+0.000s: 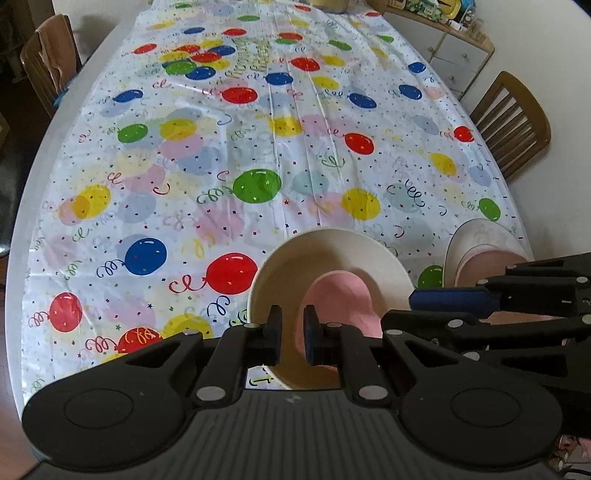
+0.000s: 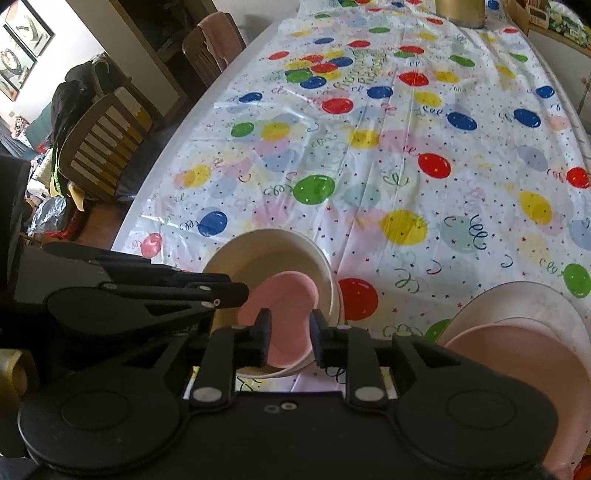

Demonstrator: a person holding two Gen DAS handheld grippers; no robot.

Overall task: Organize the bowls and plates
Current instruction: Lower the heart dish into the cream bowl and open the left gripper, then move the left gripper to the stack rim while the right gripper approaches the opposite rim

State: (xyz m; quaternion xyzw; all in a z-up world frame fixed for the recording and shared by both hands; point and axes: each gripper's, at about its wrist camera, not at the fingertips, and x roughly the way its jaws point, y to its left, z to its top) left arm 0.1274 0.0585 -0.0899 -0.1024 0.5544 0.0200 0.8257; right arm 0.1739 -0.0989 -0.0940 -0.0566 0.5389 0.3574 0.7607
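The cream bowl (image 1: 291, 266) sits near the front edge of the surface (image 1: 33, 206), on a balloon-print tablecloth (image 1: 258, 147), and a smaller pink bowl (image 1: 343, 291) rests inside it, tilted up against the inner wall on the right-hand side. In the right wrist view the same pair shows as a pink bowl (image 2: 284, 295) nested in the cream bowl (image 2: 258, 251).

To the right, apart from the bowls, a pale plate (image 2: 535, 299) lies flat with a pink plate (image 2: 517, 354) stacked on it, shifted toward the near edge.

The left tongs (image 1: 293, 325) hover just over the near part of the cream bowl, jaws narrowly parted; the gap lines up with the pink bowl's rim, though from this angle it is hard to say whether either pad touches it. The right tongs (image 2: 288, 332) are parted a little wider and hang above the pink bowl, gripping nothing that can be seen.

Wooden chairs (image 1: 513, 122) stand along both sides of the surface, and a gold container (image 2: 460, 13) sits at its far end.
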